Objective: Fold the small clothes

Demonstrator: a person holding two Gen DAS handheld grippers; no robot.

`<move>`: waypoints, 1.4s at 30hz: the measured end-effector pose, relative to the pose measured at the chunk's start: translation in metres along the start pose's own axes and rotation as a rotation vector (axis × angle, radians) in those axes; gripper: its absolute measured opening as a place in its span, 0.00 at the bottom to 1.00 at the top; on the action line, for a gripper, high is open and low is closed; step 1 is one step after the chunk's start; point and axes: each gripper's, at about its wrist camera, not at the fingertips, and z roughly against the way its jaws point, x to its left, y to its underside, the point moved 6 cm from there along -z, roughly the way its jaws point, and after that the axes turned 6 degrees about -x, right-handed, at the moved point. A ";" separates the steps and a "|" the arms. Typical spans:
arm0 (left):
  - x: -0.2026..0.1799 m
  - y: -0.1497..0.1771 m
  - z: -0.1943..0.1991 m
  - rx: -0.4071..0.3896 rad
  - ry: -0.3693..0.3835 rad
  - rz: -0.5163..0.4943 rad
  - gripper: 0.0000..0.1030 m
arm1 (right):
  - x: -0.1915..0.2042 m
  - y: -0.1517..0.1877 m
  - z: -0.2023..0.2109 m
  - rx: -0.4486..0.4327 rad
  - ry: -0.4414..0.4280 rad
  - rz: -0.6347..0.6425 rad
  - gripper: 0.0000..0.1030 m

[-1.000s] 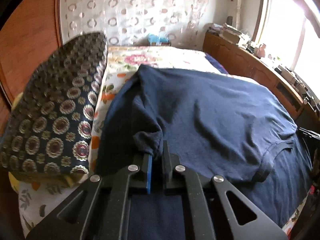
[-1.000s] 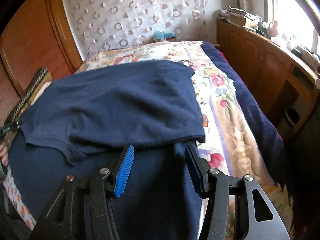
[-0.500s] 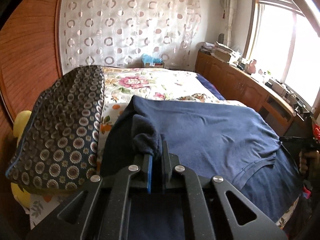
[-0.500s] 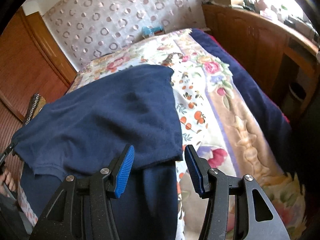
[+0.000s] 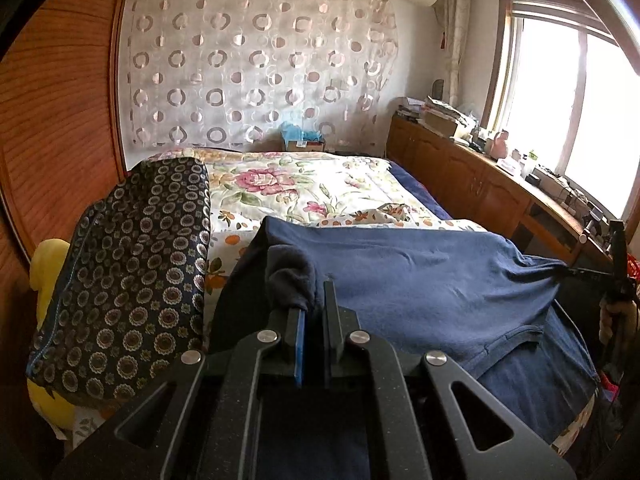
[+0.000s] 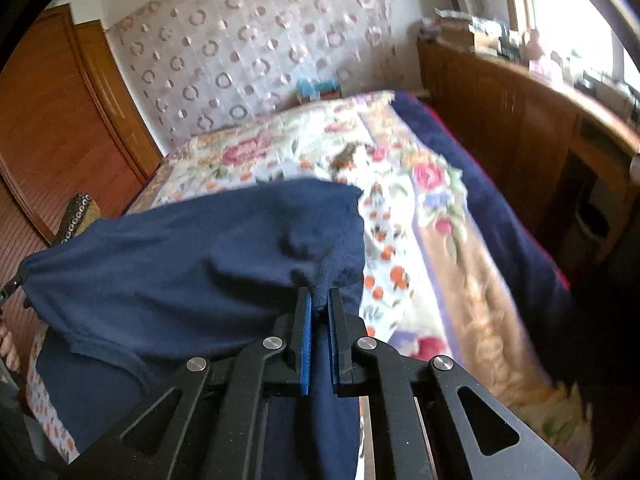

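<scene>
1. Left wrist view: the left gripper [image 5: 313,300] is clamped on a bunched corner of the navy shirt [image 5: 420,280], with cloth wadded over the tips so the pads' ends are hidden.
2. The shirt spreads from that pinch to the right across the floral bedspread [image 5: 304,184]. Its far right corner is drawn taut to the right gripper [image 5: 576,270], seen here only as a thin dark bar, too small to show how its jaws stand.
3. A hand [image 5: 618,316] behind that bar is partly cut off by the dark lens rim.
4. A patterned pillow [image 5: 128,276] stands close on the left, just beside the shirt's left edge, and hides most of a yellow item [image 5: 46,264] behind it. The far half of the bed lies open.
5. Right wrist view: blurred throughout. The right gripper [image 6: 319,300] has just been closing and now pinches the shirt's [image 6: 180,248] near right edge between its blue pads.
6. The shirt's lower part hangs down behind the gripper frame, out of sight. Its left corner reaches the frame edge, where the left gripper is barely visible.
7. On the right, bare bedspread [image 6: 440,248] runs to a dark blanket [image 6: 492,208] along the bed's edge, near a wooden cabinet [image 6: 500,120].
</scene>
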 end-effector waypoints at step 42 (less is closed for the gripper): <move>0.054 0.086 0.074 0.085 -0.055 0.030 0.73 | 0.056 0.101 0.118 -0.008 0.016 0.279 0.43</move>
